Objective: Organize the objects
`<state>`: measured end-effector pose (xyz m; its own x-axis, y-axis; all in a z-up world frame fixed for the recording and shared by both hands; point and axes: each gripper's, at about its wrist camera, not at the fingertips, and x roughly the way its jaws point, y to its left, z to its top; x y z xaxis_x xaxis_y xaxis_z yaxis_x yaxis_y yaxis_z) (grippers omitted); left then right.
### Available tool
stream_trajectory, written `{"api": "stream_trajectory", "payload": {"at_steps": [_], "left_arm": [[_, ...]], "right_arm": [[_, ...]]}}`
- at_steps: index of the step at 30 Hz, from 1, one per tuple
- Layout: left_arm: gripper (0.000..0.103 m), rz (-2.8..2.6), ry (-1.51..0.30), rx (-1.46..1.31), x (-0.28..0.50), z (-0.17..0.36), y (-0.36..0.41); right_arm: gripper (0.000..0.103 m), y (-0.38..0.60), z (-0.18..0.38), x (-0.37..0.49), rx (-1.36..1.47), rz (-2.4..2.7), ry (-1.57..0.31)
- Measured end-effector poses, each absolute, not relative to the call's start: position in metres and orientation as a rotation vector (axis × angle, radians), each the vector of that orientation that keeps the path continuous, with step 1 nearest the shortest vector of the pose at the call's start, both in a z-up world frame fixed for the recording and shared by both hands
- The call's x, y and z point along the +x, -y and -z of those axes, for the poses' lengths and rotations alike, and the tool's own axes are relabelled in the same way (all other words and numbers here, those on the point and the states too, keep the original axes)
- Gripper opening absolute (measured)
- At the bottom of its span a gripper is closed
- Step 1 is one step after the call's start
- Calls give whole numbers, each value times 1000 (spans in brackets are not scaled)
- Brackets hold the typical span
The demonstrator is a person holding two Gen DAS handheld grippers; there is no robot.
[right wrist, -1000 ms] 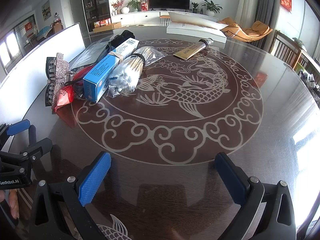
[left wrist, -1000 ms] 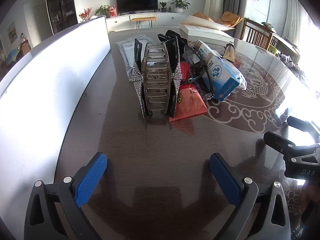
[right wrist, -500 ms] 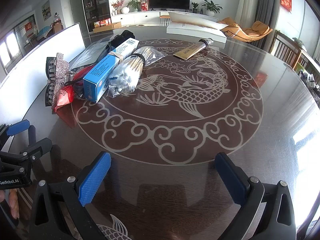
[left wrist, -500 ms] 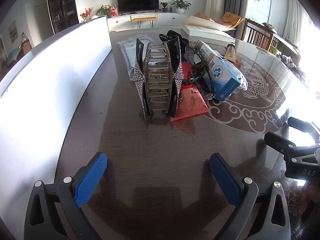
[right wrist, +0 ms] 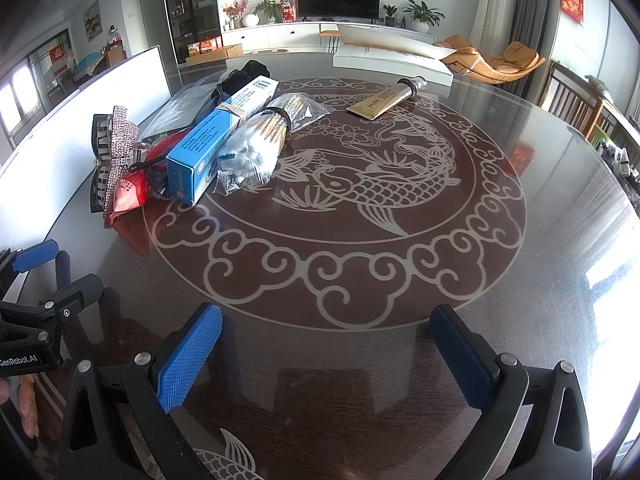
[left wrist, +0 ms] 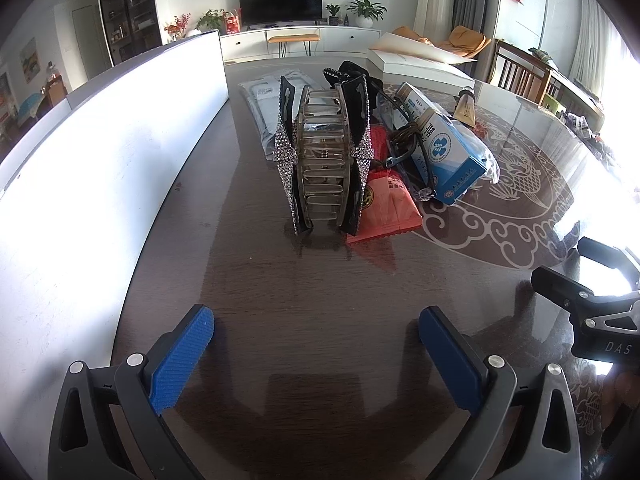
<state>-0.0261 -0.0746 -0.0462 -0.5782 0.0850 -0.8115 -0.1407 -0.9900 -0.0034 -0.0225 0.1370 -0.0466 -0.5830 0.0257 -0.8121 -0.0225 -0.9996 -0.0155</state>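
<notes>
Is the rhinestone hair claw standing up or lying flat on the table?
Standing up. The hair claw rests on its lower tips on the table, teeth stacked vertically, beside the red packet.

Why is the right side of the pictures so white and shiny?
Left wrist view: sunlight washes out the right edge, and the tall white board glares. Right wrist view: light bounces off the glossy dark table with a fish pattern; the fisheye lens bends straight edges.

Blue box (right wrist: 218, 142); red packet (left wrist: 386, 208); gold tube (right wrist: 384, 100); fish-patterned brown table (right wrist: 520, 280).
</notes>
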Motion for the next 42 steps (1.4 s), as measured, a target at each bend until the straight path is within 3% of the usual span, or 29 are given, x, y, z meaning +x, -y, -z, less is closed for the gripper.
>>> {"api": "stream_trajectory", "payload": {"at_steps": [42], "left_arm": [[103,-2646,-118,-1366,-46,47,74]], "right_arm": [[103,-137,47,-23,-1421,-2771,5]]}}
